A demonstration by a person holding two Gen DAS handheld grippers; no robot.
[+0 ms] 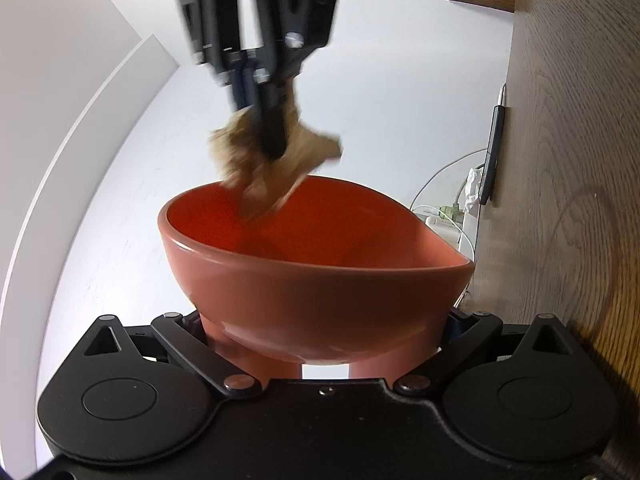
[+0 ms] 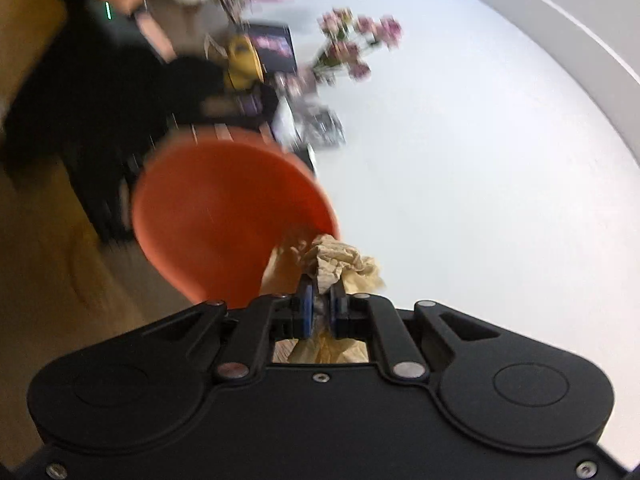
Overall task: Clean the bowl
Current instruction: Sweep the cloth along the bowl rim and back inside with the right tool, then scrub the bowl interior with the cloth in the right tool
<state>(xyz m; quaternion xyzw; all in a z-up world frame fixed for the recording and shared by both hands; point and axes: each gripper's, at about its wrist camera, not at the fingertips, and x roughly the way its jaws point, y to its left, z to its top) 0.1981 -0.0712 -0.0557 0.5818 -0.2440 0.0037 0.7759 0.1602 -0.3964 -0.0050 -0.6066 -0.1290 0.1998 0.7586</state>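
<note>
In the left wrist view a red-orange bowl (image 1: 320,264) is tilted, its opening facing up and away. My left gripper (image 1: 324,320) is shut on its lower part, with the fingertips hidden behind the bowl. From above, my right gripper (image 1: 274,140) comes down, shut on a crumpled brown paper wad (image 1: 276,168) that reaches the bowl's far inner wall. The right wrist view is blurred. There the bowl (image 2: 224,216) shows its inside, and the paper wad (image 2: 340,260) sits at its near rim, pinched in my right gripper (image 2: 322,292).
A wooden surface (image 1: 580,200) fills the right side, with a dark flat device (image 1: 492,152) and white cables (image 1: 448,212) by its edge. In the right wrist view, pink flowers (image 2: 352,48), a yellow object (image 2: 240,60) and a person's dark sleeve (image 2: 100,120) lie beyond the bowl.
</note>
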